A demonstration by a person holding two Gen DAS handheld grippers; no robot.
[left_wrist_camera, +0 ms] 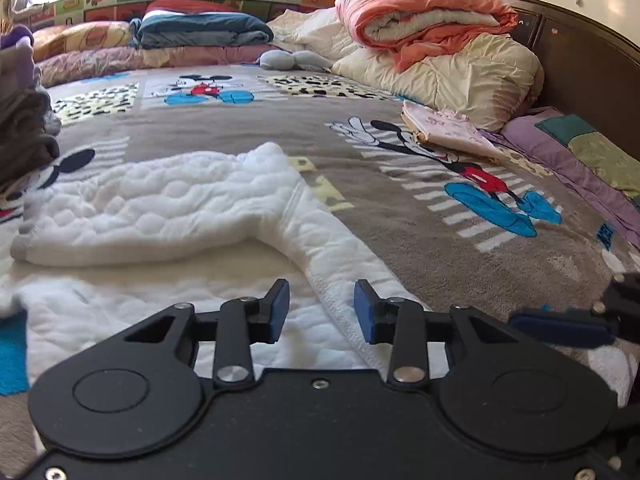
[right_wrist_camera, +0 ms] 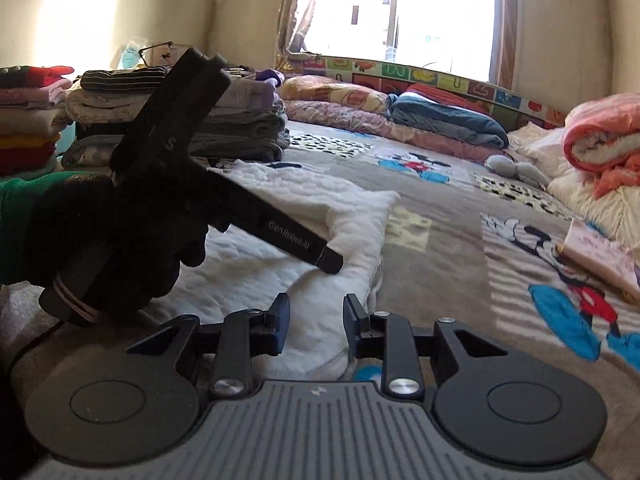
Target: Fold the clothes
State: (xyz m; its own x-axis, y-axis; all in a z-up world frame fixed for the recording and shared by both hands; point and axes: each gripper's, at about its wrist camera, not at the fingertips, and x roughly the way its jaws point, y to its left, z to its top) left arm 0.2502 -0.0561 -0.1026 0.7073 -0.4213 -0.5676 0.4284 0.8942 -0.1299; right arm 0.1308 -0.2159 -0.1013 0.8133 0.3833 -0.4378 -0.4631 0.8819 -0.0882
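The left gripper [left_wrist_camera: 322, 306] stands with its blue pads parted and nothing pinched between them, just above the stitched hem of the white quilted garment [left_wrist_camera: 168, 208]; the right gripper [right_wrist_camera: 313, 325] shows the same narrow gap, empty, over the near edge of that garment [right_wrist_camera: 280, 240]; in the left wrist view one blue finger [left_wrist_camera: 560, 330] of the right gripper juts in from the right; in the right wrist view a black-gloved hand [right_wrist_camera: 116, 240] with a green sleeve [right_wrist_camera: 24, 216] grips the left gripper's handle.

The garment lies spread on the near part of the bed, on a grey cartoon-mouse blanket [left_wrist_camera: 400, 220], with one part folded back over itself; toward the blanket's right edge a folded pink cloth [left_wrist_camera: 448, 134] lies flat; at the left edge stand stacks of folded clothes [right_wrist_camera: 240, 120]; further back sit a cream comforter [left_wrist_camera: 460, 76] with an orange quilt [left_wrist_camera: 420, 20] rolled on top, a grey soft toy [left_wrist_camera: 288, 60], and a folded dark blue blanket [left_wrist_camera: 204, 30] on floral pillows [left_wrist_camera: 80, 40]; behind runs a coloured picture-tile board [right_wrist_camera: 440, 76] under a bright window [right_wrist_camera: 400, 12].
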